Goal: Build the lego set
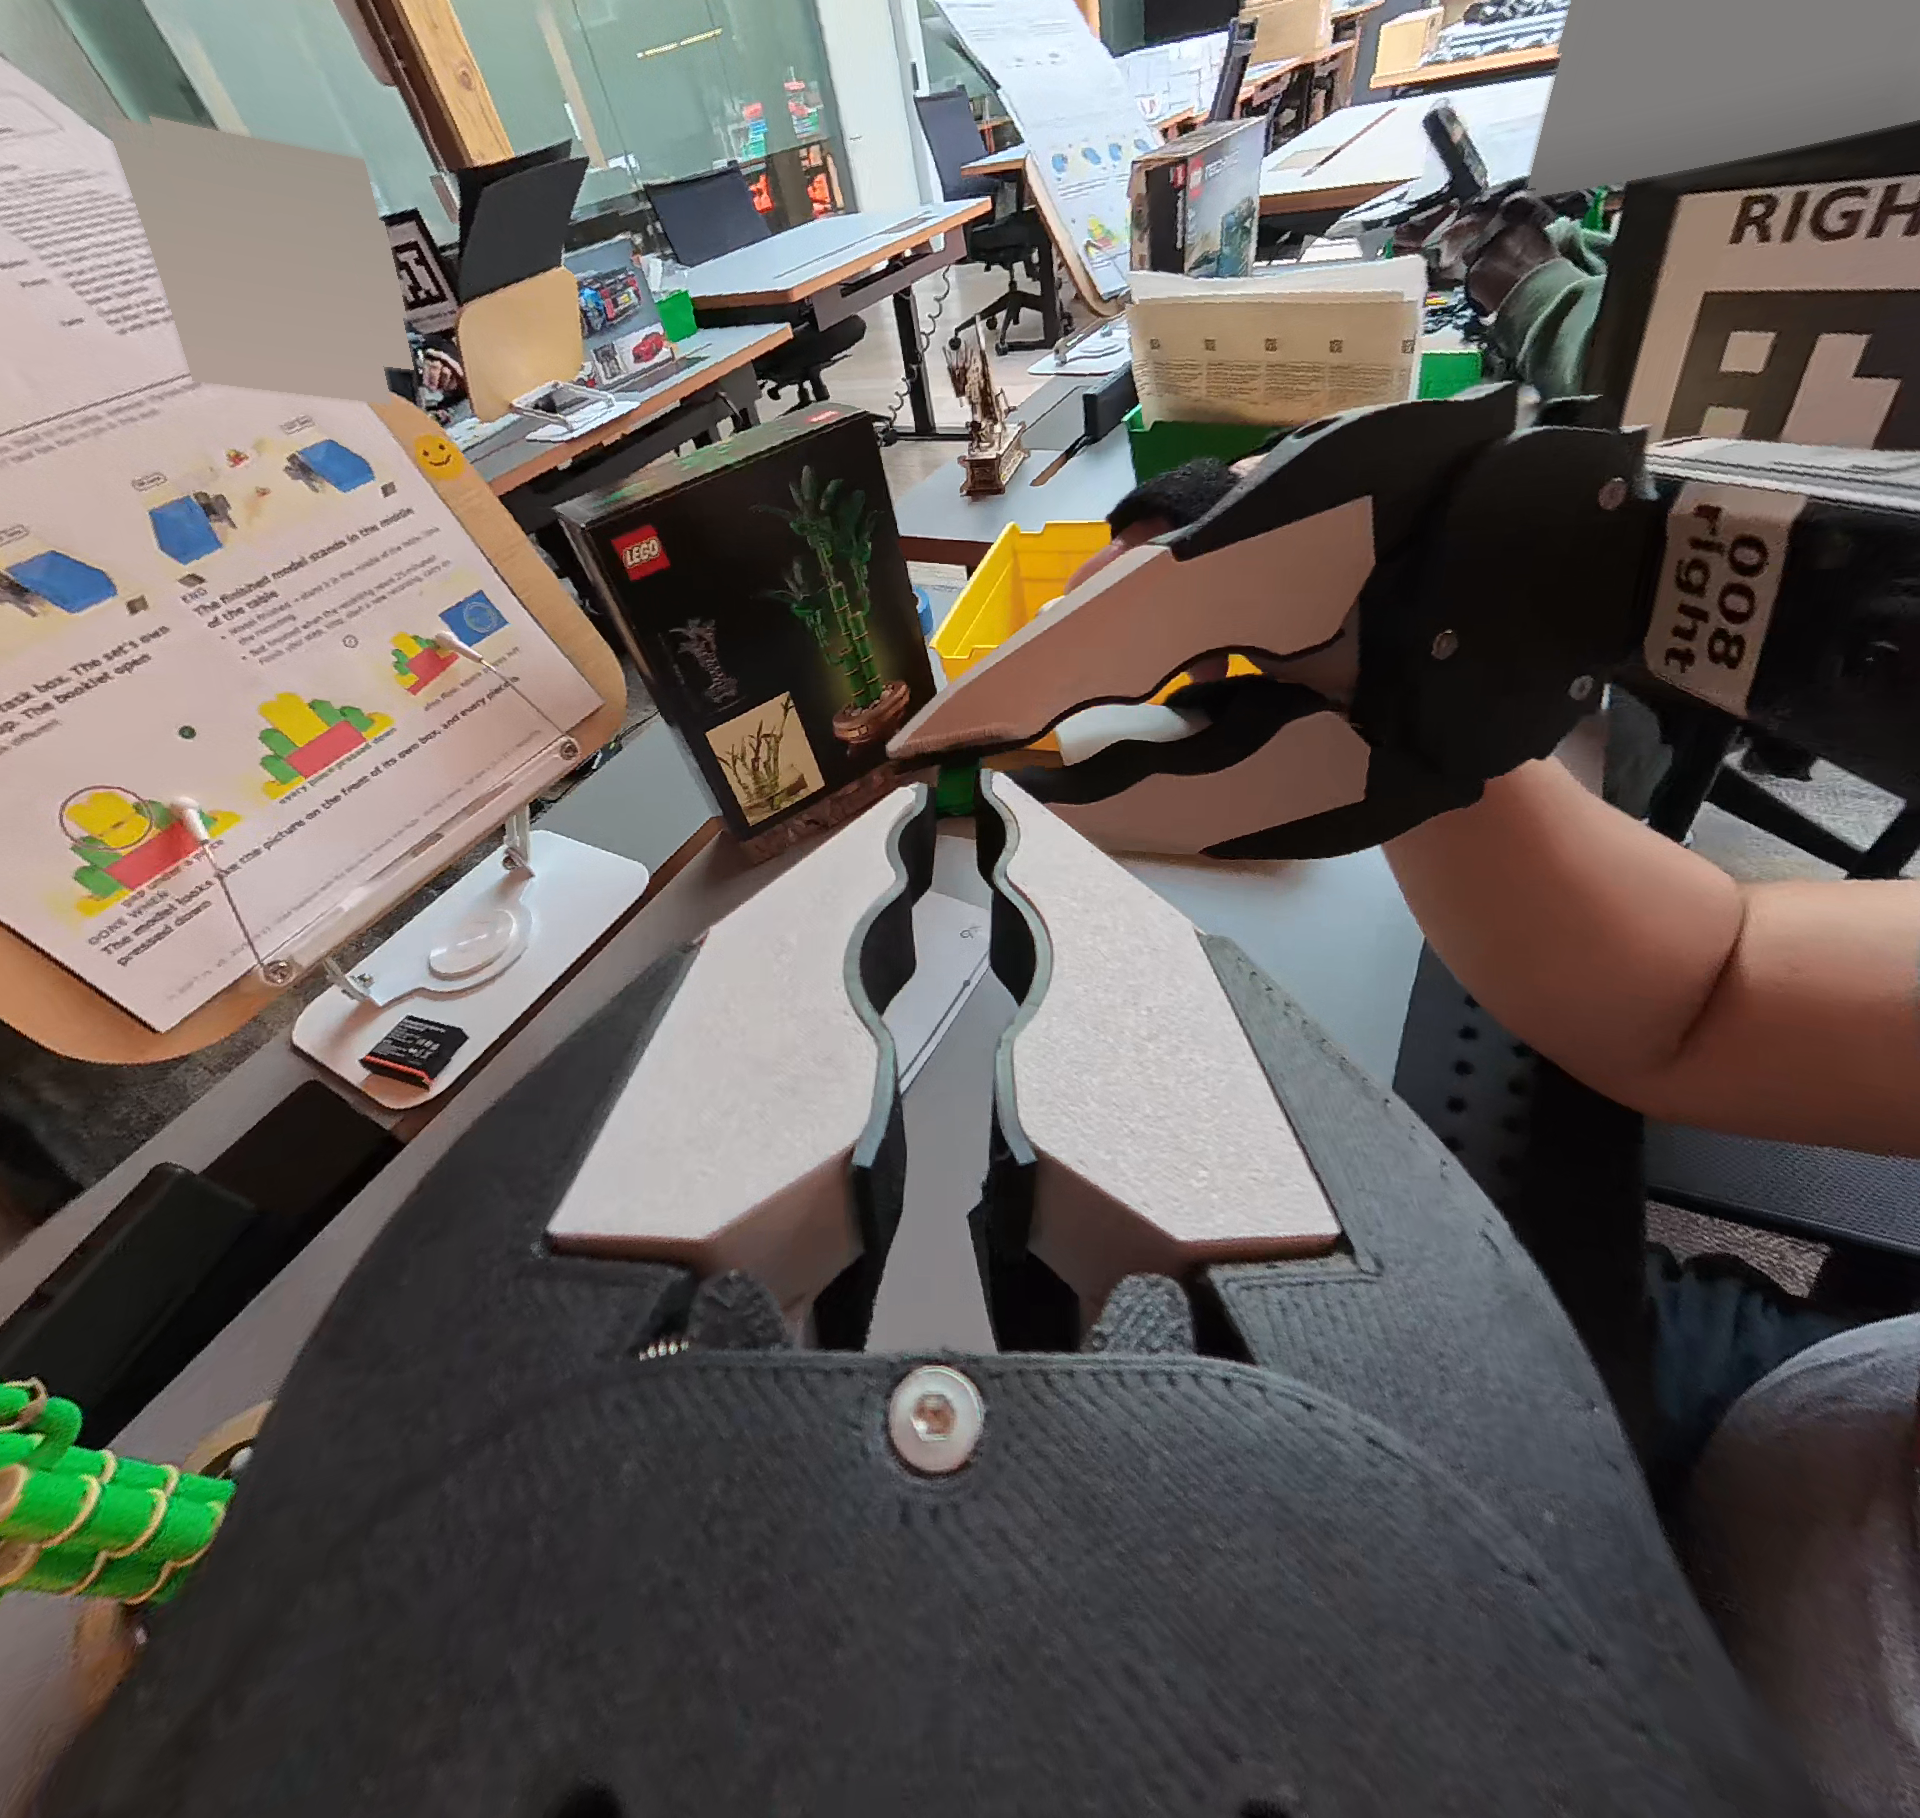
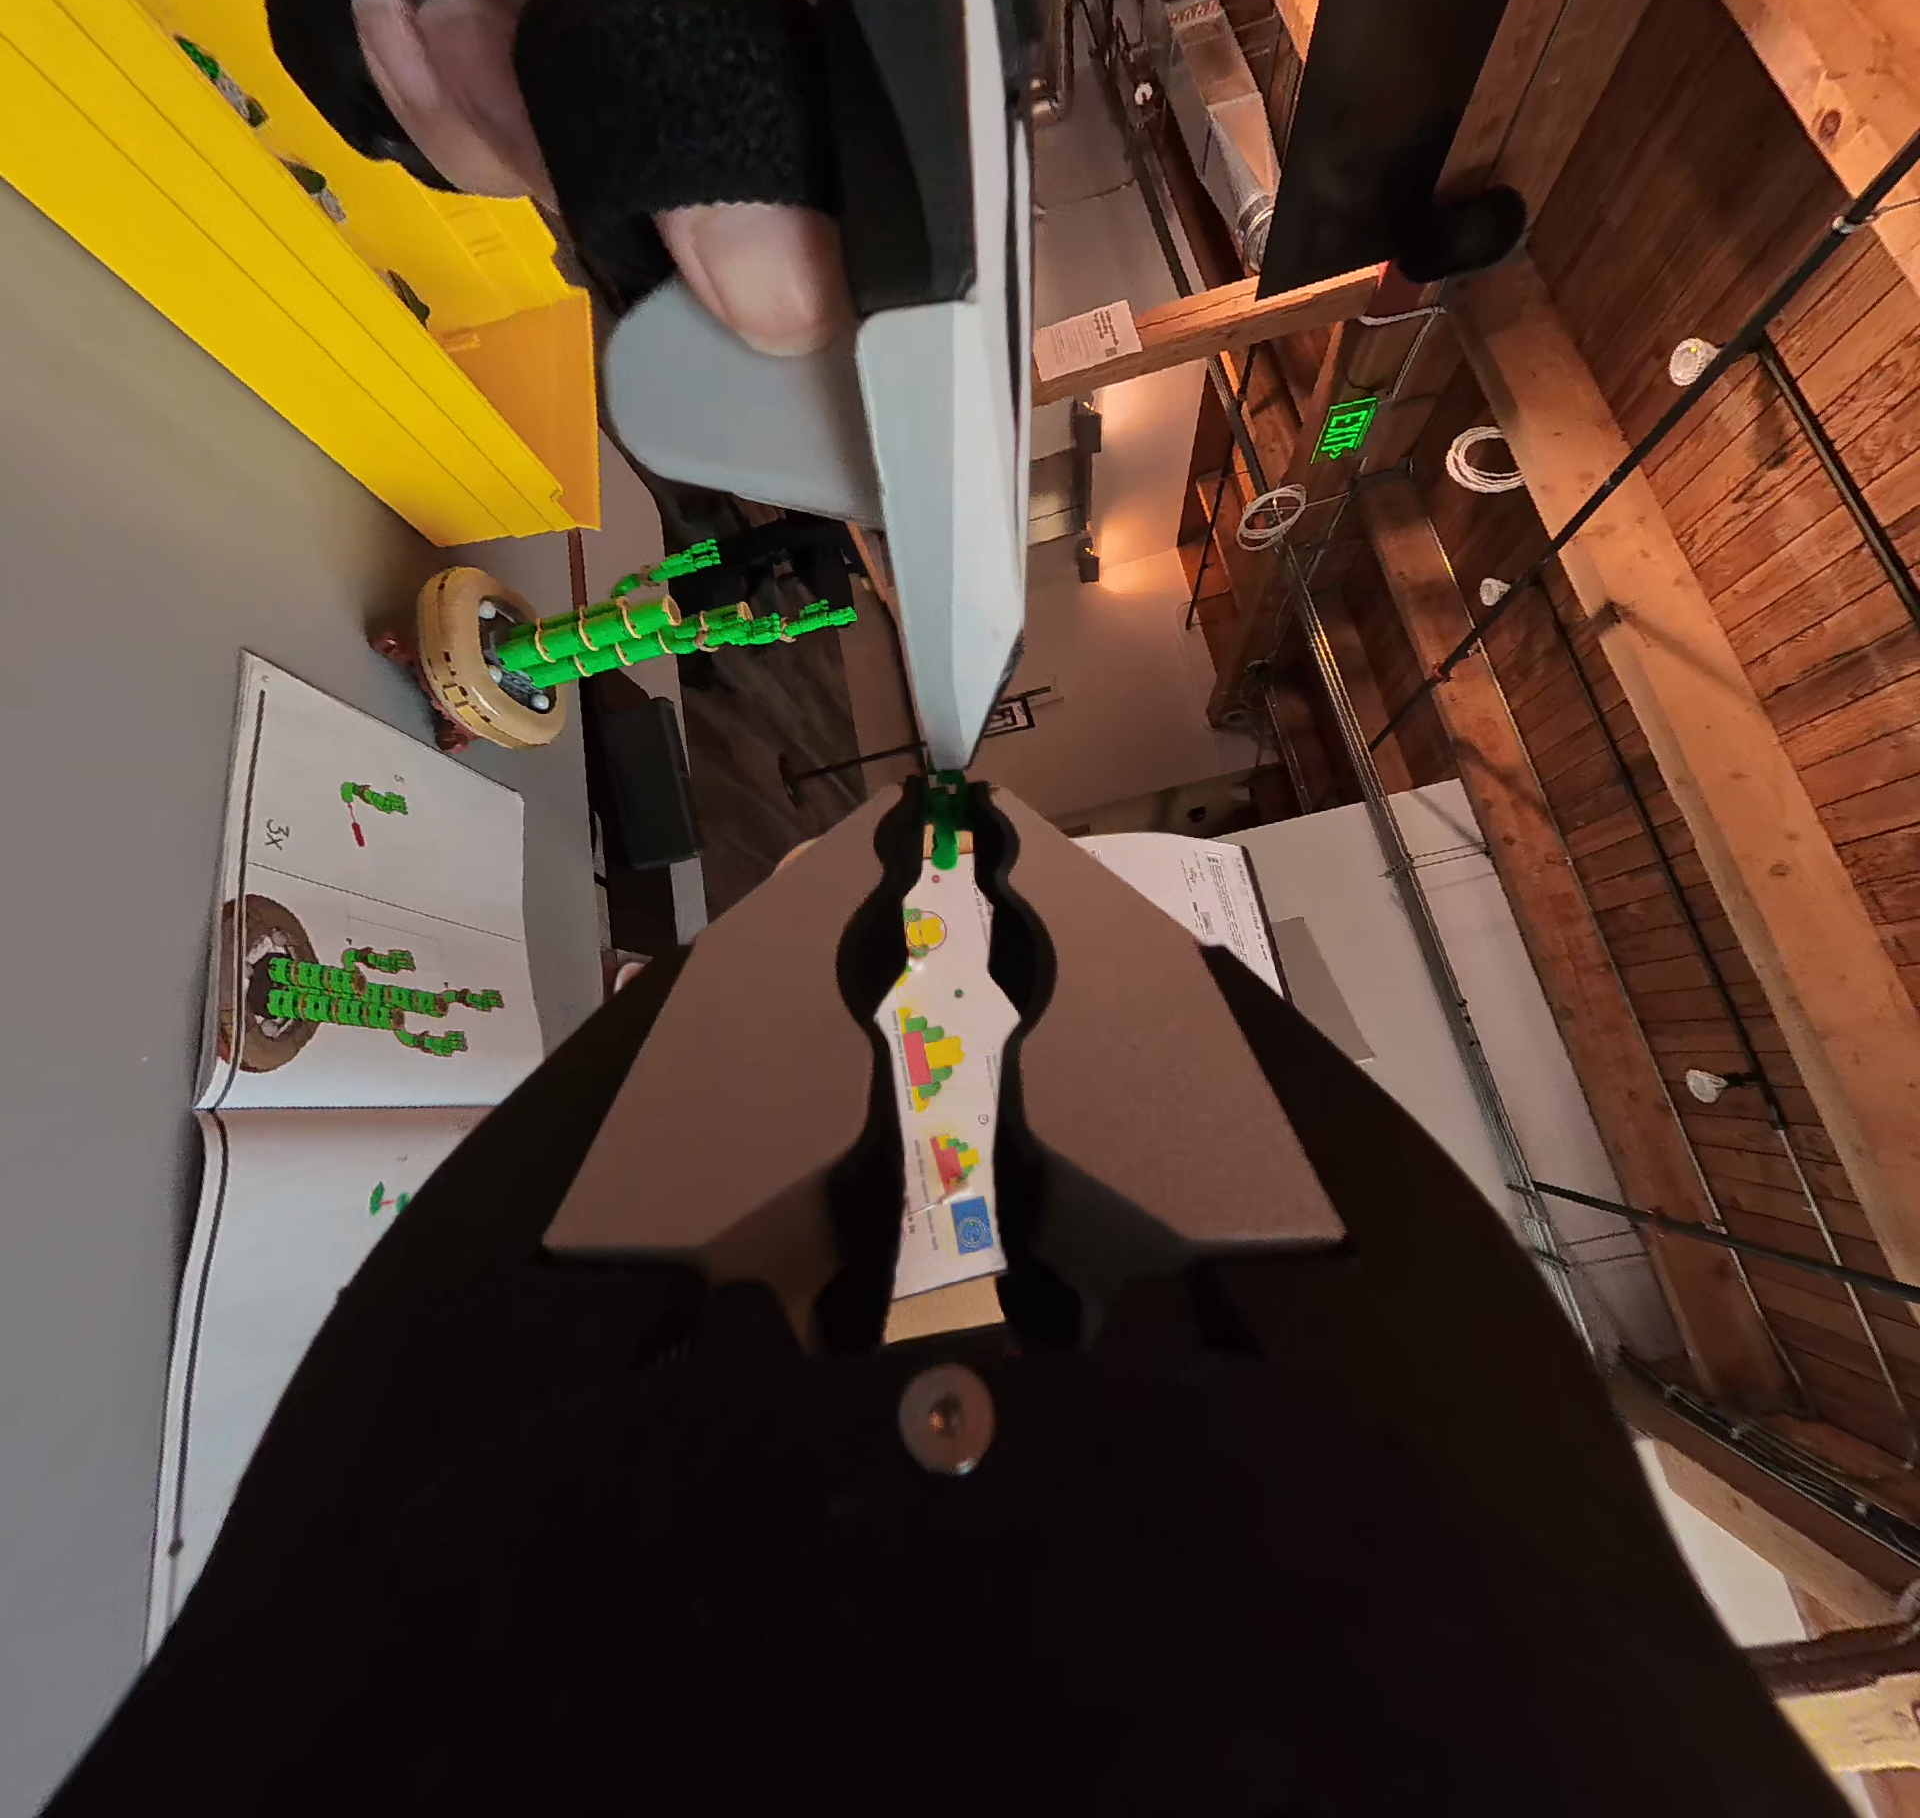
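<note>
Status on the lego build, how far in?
Done: pot with several green stalks stands beside the open booklet. In hand: both claws, left and right, pinch one small green piece tip to tip. Left: parts remain in the yellow bin.

The fingers (image 1: 914, 838) hide most of the small green piece (image 1: 957, 783).

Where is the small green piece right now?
The small green piece is pinched at the tips of the left gripper, with the right gripper closed on it too, above the table.
</note>
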Demonstrator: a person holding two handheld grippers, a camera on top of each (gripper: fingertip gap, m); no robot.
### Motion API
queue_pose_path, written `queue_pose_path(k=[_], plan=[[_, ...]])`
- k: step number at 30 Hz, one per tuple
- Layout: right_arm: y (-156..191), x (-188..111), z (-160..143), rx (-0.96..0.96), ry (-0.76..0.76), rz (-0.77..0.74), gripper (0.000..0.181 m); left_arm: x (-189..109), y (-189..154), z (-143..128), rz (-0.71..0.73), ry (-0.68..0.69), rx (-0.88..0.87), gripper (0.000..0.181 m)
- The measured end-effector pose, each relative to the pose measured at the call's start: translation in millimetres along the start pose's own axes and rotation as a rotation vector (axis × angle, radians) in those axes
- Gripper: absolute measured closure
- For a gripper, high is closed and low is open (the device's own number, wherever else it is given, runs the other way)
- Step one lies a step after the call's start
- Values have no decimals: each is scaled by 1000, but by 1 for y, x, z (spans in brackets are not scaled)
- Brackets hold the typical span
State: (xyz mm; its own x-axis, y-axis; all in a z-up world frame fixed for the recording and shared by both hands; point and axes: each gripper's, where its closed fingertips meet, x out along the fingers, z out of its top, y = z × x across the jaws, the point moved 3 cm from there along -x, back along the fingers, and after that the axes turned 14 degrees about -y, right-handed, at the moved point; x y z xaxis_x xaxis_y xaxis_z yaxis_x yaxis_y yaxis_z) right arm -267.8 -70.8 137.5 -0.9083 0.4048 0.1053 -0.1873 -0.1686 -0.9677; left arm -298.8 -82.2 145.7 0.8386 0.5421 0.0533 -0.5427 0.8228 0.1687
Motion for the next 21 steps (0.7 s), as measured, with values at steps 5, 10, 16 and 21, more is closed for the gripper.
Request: queue_pose_path(k=[5,10,16,21], plan=[[2,2,-4,-15,18,-1,174,2,3,-3,20,16,13,176],[8,5,-9,-14,58,35,175,3,6,-9,36,52,29,176],[12,6,-16,-5,118,67,177,8,9,-15,60,84,53,176],[8,7,-15,3,113,35,175,8,11,-14,61,66,45,176]])
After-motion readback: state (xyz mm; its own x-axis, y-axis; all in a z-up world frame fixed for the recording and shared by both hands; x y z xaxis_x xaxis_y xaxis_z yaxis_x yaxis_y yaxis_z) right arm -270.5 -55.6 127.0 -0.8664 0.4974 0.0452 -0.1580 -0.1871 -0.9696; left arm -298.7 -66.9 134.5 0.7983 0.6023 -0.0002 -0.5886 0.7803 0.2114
